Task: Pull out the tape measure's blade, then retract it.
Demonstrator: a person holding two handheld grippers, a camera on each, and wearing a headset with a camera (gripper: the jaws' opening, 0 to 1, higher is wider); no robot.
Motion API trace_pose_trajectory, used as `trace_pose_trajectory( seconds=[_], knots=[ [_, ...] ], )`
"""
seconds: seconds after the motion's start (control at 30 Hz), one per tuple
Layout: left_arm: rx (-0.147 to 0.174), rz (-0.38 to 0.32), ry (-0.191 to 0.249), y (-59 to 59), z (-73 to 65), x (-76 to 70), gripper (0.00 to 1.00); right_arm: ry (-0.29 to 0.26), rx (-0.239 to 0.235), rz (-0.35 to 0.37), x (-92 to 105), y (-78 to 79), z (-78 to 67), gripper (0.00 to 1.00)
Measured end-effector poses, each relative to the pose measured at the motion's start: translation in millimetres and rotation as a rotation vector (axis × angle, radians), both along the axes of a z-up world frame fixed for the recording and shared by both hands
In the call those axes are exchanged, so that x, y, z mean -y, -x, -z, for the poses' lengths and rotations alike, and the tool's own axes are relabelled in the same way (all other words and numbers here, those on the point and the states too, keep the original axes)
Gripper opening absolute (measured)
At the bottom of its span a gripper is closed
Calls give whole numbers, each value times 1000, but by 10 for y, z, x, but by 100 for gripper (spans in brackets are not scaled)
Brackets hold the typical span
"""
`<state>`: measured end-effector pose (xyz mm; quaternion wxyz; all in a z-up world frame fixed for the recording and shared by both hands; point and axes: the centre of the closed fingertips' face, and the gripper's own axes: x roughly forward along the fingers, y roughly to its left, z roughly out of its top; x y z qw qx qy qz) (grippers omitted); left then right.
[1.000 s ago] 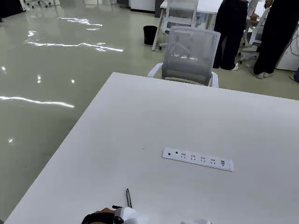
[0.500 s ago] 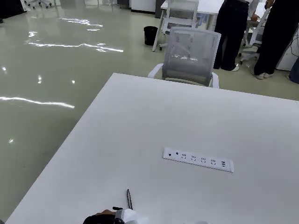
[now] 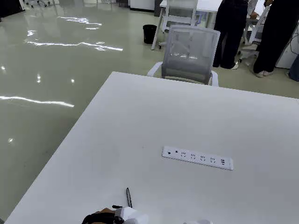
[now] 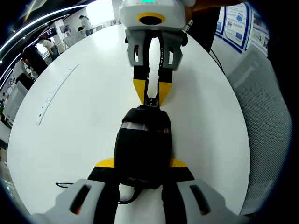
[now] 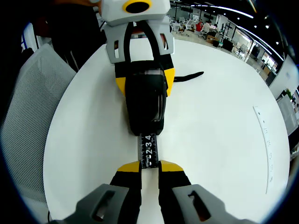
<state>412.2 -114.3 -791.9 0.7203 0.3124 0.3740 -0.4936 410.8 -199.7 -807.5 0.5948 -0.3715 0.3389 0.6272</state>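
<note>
Clamping the case of the black tape measure (image 4: 142, 147) between its yellow-tipped jaws, the left hand-held gripper (image 4: 142, 163) is holding it low over the white desk (image 3: 140, 116); I cannot tell whether the case is touching the surface. The right hand-held gripper (image 5: 149, 167) is facing it head-on and is pinching the end of the blade (image 5: 148, 149), its jaws closed tight on the strip. A short length of blade is showing between the case mouth and those jaws, with the numerals 2, 3 and 4 reading along it. A thin black strap (image 5: 187, 76) is trailing from the case side and lying on the desk. A white power strip (image 3: 197, 158) is lying well apart from both grippers, further across the desk. A grey mesh chair (image 3: 189, 53) is standing at the far edge.
</note>
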Motion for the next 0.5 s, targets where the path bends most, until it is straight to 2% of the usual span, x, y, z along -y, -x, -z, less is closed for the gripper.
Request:
trace_pose_trajectory(
  seconds=[0.5],
  knots=[
    [-2, -1, -3, 7, -7, -3, 31, 3, -9, 19, 38, -5, -4, 11]
  ],
)
